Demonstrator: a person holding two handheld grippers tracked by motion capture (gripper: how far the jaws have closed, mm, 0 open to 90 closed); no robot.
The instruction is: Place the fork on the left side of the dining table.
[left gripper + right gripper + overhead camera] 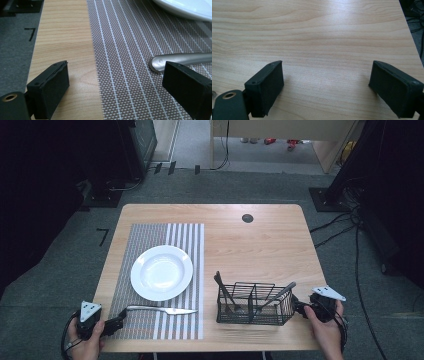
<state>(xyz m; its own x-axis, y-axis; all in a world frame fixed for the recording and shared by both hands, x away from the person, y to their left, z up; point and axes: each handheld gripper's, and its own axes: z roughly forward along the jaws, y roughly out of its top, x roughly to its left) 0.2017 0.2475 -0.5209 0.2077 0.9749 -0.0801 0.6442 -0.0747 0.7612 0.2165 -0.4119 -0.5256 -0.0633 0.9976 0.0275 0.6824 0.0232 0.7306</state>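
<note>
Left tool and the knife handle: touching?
Cannot tell. In the left gripper view the open left tool has its right jaw overlapping the knife handle's end, hiding any gap; the high view is too coarse.

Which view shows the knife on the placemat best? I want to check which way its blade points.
The high view: the whole knife lies on the placemat below the plate, blade pointing right. The left gripper view catches just its handle end beyond one tong. The right gripper view looks at bare table.
</note>
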